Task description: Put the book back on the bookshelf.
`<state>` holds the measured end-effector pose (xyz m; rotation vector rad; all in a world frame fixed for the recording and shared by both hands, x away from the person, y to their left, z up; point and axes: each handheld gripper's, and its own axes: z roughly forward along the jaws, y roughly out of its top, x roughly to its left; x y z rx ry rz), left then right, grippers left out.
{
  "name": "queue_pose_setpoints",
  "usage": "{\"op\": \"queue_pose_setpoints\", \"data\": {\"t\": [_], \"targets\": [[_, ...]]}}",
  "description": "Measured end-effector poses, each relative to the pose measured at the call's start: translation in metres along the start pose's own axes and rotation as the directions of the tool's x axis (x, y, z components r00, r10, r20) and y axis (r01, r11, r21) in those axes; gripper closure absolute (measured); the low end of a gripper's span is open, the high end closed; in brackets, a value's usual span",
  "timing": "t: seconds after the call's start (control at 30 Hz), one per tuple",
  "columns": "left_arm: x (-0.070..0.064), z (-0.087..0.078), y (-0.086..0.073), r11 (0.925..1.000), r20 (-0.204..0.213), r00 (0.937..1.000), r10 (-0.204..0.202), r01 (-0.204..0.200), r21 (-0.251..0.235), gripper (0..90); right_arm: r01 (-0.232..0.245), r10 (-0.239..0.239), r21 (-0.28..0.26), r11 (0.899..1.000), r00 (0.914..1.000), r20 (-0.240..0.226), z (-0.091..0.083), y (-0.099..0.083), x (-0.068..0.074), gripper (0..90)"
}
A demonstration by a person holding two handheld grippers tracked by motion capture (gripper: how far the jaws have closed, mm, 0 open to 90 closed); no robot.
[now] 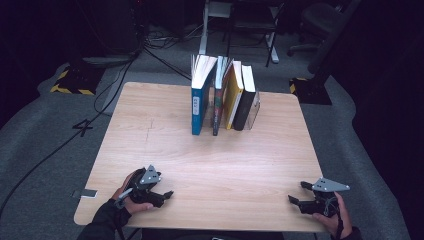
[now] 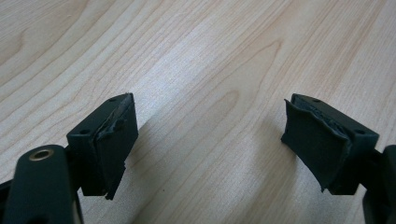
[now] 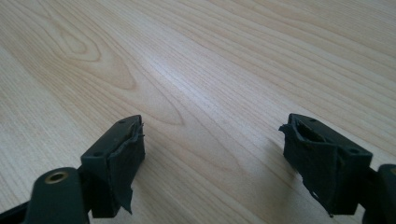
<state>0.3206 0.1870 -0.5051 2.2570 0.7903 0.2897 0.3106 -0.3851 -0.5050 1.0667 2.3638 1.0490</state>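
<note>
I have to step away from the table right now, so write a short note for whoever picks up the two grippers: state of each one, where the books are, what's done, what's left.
Left gripper: open, holding nothing, low over the near left of the table.
Right gripper: open, holding nothing, at the near right edge.
Books: a row standing upright at the far middle of the table, blue book at the left end, black book toward the right, yellow book beside it.
Done: nothing visible; the books stand untouched.
Left: probably everything; both grippers are well apart from the row.
</note>
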Motion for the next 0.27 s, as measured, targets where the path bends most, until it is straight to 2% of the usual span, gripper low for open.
{"op": "queue_pose_setpoints", "data": {"t": [0.27], "targets": [[0.0001, 0.0, 0.0, 1.0, -0.003, 1.0, -0.003, 0.003, 0.0, 17.7, -0.001, 0.001, 0.001, 1.0, 1.0, -0.002, 0.0003, 0.0003, -0.0001, 20.1]]}}
